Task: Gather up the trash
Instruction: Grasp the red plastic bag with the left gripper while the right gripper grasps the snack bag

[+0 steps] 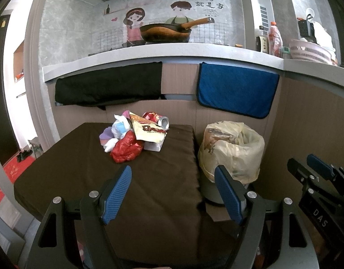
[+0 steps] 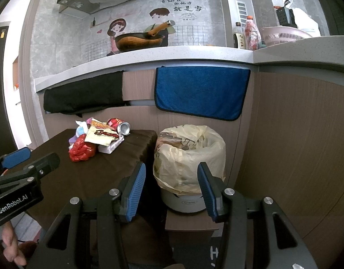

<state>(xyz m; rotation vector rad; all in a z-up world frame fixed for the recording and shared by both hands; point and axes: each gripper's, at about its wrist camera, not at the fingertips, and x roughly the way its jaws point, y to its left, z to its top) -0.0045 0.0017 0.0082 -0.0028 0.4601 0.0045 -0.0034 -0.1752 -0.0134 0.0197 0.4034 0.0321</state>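
Both grippers, left (image 1: 173, 192) and right (image 2: 172, 188), stand apart and empty; ahead, your grab may roll the can (image 1: 156, 118) off the pile (image 1: 131, 134), missing the bin (image 2: 189, 154).

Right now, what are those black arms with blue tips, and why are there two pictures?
They are two grabbing tools that a person holds, one in each hand. Each has a little camera looking along its fingers, so you get two pictures. One looks from the left gripper, the other from the right gripper. Both are open and hold nothing. On the brown table lies a rubbish pile: a red bag, a snack packet and a crushed can. Beside the table stands a bin with a plastic liner.
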